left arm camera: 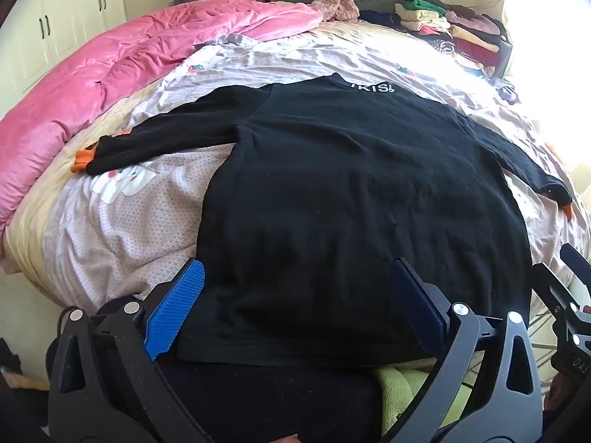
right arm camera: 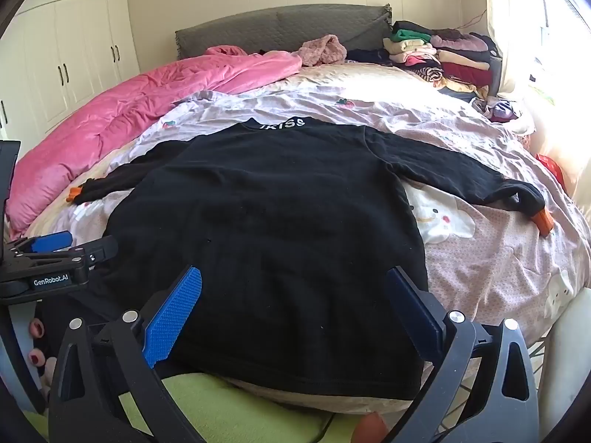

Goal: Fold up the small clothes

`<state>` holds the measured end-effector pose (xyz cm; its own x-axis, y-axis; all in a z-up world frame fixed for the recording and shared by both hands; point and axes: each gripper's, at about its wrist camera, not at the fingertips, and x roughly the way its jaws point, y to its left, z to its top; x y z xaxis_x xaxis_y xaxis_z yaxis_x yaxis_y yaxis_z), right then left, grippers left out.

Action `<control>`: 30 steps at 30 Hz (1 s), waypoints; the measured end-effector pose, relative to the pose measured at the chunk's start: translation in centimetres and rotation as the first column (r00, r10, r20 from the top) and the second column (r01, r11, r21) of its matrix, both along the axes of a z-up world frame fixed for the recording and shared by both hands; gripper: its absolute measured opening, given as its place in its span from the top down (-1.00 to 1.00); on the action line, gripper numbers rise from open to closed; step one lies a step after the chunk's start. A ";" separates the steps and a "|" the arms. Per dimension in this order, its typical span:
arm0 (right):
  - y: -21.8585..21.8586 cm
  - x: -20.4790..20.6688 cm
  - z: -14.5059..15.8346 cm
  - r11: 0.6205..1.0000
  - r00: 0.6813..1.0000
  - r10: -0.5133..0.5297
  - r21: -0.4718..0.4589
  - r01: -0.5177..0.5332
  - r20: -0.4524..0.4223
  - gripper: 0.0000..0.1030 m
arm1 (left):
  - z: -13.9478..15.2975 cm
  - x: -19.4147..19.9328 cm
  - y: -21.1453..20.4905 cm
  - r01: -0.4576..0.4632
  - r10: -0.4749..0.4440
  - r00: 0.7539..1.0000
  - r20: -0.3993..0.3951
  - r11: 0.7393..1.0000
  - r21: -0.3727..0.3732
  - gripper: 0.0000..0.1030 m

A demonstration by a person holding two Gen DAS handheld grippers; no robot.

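A black long-sleeved shirt (left arm camera: 351, 184) with orange cuffs and white letters at the collar lies flat on the bed, sleeves spread, hem toward me; it also shows in the right wrist view (right arm camera: 273, 221). My left gripper (left arm camera: 295, 288) is open and empty, its blue pads over the hem's left part. My right gripper (right arm camera: 295, 291) is open and empty over the hem's right part. The left gripper also shows at the left edge of the right wrist view (right arm camera: 59, 247).
A pink quilt (left arm camera: 129, 59) is bunched along the bed's left side. Stacks of folded clothes (right arm camera: 443, 55) sit at the far right by the grey headboard (right arm camera: 280, 29). The printed bedsheet (right arm camera: 480, 258) covers the bed. White wardrobes (right arm camera: 66, 55) stand at left. Something green (right arm camera: 229, 406) lies below the bed edge.
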<state>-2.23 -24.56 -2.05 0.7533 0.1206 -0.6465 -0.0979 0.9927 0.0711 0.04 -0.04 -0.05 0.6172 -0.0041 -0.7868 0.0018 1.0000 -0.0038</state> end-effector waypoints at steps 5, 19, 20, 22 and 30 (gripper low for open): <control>-0.1 0.1 -0.1 1.000 1.000 0.000 0.009 0.000 0.002 -0.92 | 0.0 0.1 -0.3 0.005 -0.005 1.000 -0.007 1.000 -0.005 -0.83; -0.1 0.0 0.0 1.000 1.000 -0.002 0.007 0.002 0.001 -0.92 | -0.7 0.0 -0.8 0.018 -0.018 1.000 0.002 1.000 0.010 -0.83; 0.0 -0.1 0.1 1.000 1.000 -0.003 0.006 0.003 0.000 -0.92 | -0.7 0.0 -0.7 0.018 -0.018 1.000 0.002 1.000 0.009 -0.83; 0.0 0.0 0.0 1.000 1.000 -0.003 0.006 0.003 0.000 -0.92 | -0.7 0.0 -0.7 0.018 -0.018 1.000 0.001 1.000 0.009 -0.83; 0.0 -0.1 0.0 1.000 1.000 -0.004 0.005 0.004 0.000 -0.92 | -0.6 -0.1 -0.8 0.020 -0.020 1.000 0.008 1.000 0.008 -0.83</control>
<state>-2.29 -24.58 -2.00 0.7537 0.1213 -0.6459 -0.0942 0.9926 0.0765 -0.07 -0.82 -0.62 0.6235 -0.0108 -0.7818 0.0222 0.9997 0.0039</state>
